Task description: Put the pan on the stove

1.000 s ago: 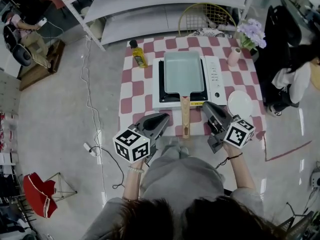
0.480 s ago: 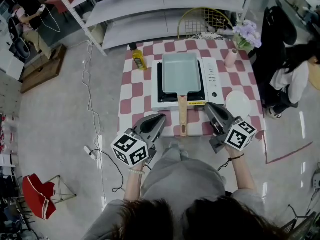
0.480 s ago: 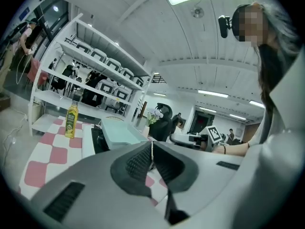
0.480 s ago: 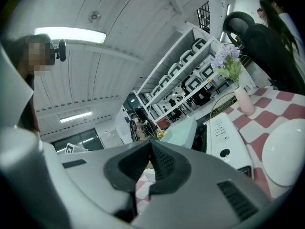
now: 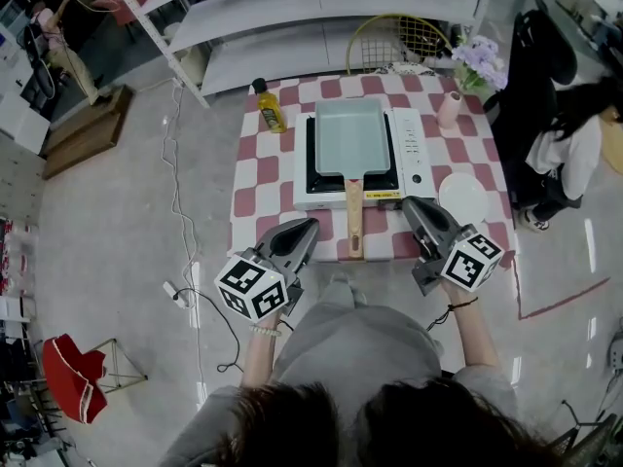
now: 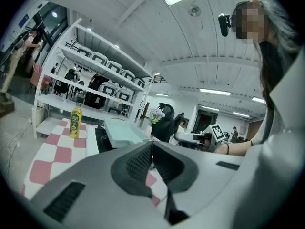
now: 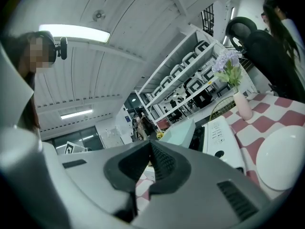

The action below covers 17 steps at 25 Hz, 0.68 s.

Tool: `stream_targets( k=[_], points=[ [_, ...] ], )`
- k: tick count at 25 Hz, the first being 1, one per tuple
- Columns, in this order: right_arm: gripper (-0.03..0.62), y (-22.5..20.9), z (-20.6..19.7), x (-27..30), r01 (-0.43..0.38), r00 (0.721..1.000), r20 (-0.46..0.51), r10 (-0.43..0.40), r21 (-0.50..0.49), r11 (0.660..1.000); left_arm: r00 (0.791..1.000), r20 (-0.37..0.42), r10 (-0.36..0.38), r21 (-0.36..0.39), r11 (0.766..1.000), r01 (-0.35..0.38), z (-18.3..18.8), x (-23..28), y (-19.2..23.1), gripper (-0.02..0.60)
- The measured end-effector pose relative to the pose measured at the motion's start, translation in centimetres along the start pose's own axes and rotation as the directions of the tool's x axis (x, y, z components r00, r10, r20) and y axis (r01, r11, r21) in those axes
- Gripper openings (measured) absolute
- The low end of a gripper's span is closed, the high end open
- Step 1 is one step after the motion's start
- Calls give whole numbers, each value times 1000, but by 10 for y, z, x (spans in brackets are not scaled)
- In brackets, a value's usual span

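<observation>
Two grey grippers and a person in grey

The left gripper (image 5: 309, 227) and right gripper (image 5: 410, 203), at the near edge of the checked table (image 5: 255, 175), are smooth grey with dark ribbed pads (image 6: 137, 162). Each carries a white cube (image 5: 255, 286) with black square marks. On the table's near side, the person wears grey clothes (image 5: 355, 348) and a black wrist band (image 5: 458, 305), and has dark hair (image 5: 321, 426).

The pan (image 5: 351, 134) is mint, the tablecloth (image 5: 259, 178) red-checked
</observation>
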State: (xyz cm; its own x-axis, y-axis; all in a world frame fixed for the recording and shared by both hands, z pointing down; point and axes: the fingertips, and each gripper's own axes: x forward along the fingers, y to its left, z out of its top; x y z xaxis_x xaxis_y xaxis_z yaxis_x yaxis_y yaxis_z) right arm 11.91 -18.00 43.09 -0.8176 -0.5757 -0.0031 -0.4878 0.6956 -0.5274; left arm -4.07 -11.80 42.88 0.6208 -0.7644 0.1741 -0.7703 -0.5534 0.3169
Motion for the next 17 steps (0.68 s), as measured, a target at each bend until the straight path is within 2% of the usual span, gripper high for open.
stream_targets(
  k=[17],
  points=[
    [23,1,0,0,-18,1000,-3,18,-43,999,999,-9,44,31,999,-44,-7,-2,11,28]
  ],
)
